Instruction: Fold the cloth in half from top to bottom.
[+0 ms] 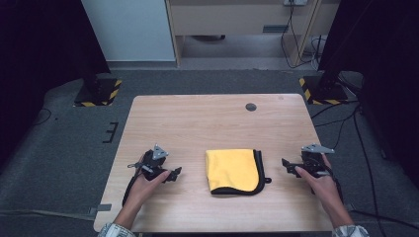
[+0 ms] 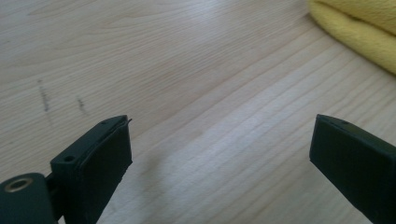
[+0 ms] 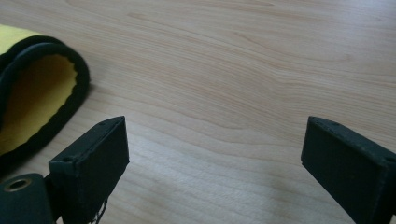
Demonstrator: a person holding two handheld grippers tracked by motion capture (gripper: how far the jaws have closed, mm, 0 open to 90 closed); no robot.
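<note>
The desk (image 1: 197,118) is wide, bare wood w/ lots of free space, so a shove could slide things a long way toward the near edge. On it, near the front and about centred, lies the cloth (image 1: 233,170): yellow, black trim, folded into roughly a square, w/ the fold on its left and the loose trimmed edges on its right and near side. It sits between the 2 claws, touching neither. Left claw (image 1: 174,174) is spread wide and holds nothing; right claw (image 1: 289,166) likewise, resting just off the cloth's trimmed side. Likely risks: a claw closing on just 1 layer would peel the fold apart; coming in too low would push the cloth instead of gripping it; 2 uneven pulls would skew it.
</note>
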